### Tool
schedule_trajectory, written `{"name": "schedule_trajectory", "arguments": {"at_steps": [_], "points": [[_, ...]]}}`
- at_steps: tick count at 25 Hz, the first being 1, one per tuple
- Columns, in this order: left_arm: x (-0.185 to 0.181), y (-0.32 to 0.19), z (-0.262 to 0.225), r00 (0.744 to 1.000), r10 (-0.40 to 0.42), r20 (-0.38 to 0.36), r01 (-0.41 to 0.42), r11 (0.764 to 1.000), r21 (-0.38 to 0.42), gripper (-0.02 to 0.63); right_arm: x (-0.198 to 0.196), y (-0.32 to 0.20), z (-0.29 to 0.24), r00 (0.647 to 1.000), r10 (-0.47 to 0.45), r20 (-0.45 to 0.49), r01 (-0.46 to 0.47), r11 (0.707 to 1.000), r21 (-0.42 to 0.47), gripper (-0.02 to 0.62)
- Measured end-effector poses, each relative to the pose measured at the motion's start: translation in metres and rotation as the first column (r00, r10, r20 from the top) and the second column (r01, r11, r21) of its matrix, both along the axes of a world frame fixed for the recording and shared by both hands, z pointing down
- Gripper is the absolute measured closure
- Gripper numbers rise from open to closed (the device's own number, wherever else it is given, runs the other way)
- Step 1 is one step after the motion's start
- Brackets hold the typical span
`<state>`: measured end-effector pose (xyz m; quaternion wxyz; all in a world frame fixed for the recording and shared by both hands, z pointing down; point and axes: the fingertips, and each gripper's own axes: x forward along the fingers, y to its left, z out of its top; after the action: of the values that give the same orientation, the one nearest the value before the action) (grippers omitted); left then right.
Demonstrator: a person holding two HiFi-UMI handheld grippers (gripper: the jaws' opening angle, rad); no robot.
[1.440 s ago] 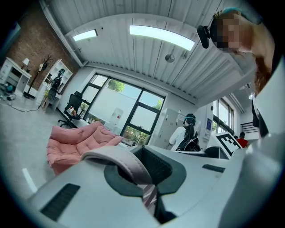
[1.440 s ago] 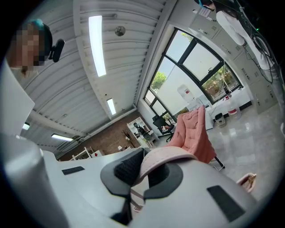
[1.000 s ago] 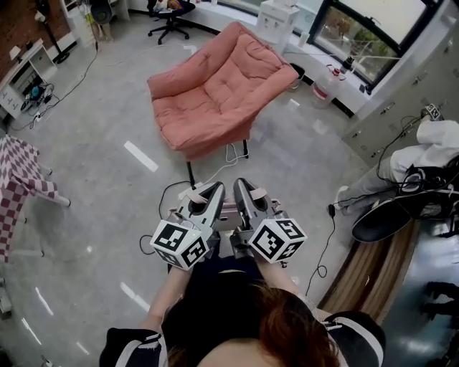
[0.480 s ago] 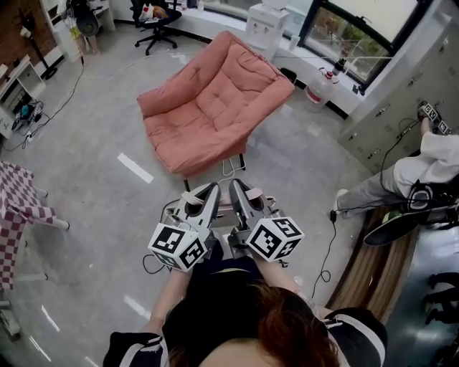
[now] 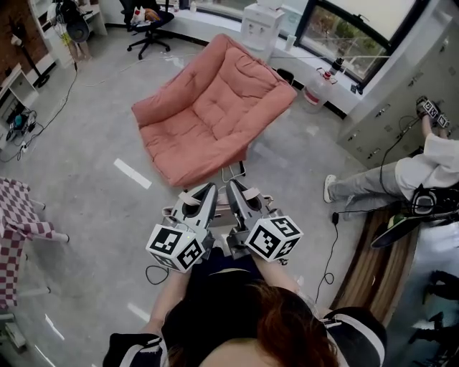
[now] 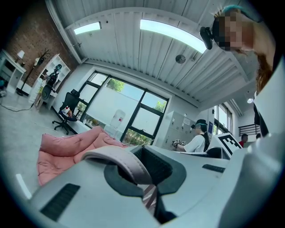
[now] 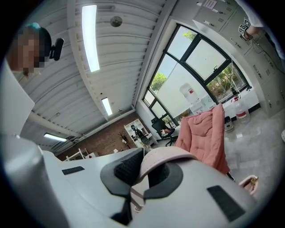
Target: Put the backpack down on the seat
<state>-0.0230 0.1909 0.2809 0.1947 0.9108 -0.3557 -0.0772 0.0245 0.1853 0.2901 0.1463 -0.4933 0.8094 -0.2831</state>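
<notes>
A pink cushioned chair (image 5: pixel 208 115) stands on the grey floor ahead of me; its seat (image 5: pixel 188 140) has nothing on it. My left gripper (image 5: pixel 204 195) and right gripper (image 5: pixel 237 192) are held side by side just short of the chair, both pointing at it. Each is shut on a pale pink backpack strap: one strap (image 6: pixel 119 159) loops over the left jaws, the other strap (image 7: pixel 165 156) over the right jaws. Only a pink sliver of the backpack (image 5: pixel 226 212) shows between the grippers; the rest hangs hidden beneath them.
A black cable (image 5: pixel 159 274) lies on the floor by my feet. A checked-cloth table (image 5: pixel 18 229) stands at the left. A person (image 5: pixel 401 175) sits at the right with a leg stretched out. Behind the chair are a water dispenser (image 5: pixel 259 18) and an office chair (image 5: pixel 147 16).
The pink chair has come nearer and sits lower and more to the left in the head view. Both grippers keep their hold on the straps. The seated person's leg has stretched out.
</notes>
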Motion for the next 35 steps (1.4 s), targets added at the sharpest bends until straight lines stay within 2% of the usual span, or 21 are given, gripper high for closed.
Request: {"name": "schedule_trajectory", "arguments": {"at_steps": [9, 20, 24, 30, 35], "points": [[-0.008, -0.025, 0.010, 1.000, 0.019, 0.008, -0.019, 1.000, 0.011, 0.589, -0.011, -0.028, 0.007, 1.000, -0.014, 0.023, 0.014, 1.000, -0.006, 0.560], [-0.017, -0.029, 0.004, 1.000, -0.004, -0.013, 0.004, 1.000, 0.011, 0.589, -0.019, -0.030, 0.003, 1.000, -0.031, -0.004, 0.031, 0.999, 0.009, 0.560], [-0.015, -0.031, 0.004, 0.999, -0.007, -0.040, 0.007, 1.000, -0.003, 0.589, -0.017, -0.033, 0.000, 0.998, -0.038, 0.043, 0.038, 0.999, -0.004, 0.560], [-0.013, -0.042, -0.002, 0.999, -0.011, -0.030, 0.011, 1.000, 0.015, 0.589, -0.015, -0.045, -0.006, 0.999, -0.043, 0.029, 0.043, 0.999, 0.021, 0.560], [-0.010, -0.057, -0.014, 0.998, -0.017, -0.057, 0.019, 0.999, 0.034, 0.589, -0.012, -0.062, -0.018, 0.995, -0.075, 0.068, 0.074, 0.997, 0.029, 0.560]]}}
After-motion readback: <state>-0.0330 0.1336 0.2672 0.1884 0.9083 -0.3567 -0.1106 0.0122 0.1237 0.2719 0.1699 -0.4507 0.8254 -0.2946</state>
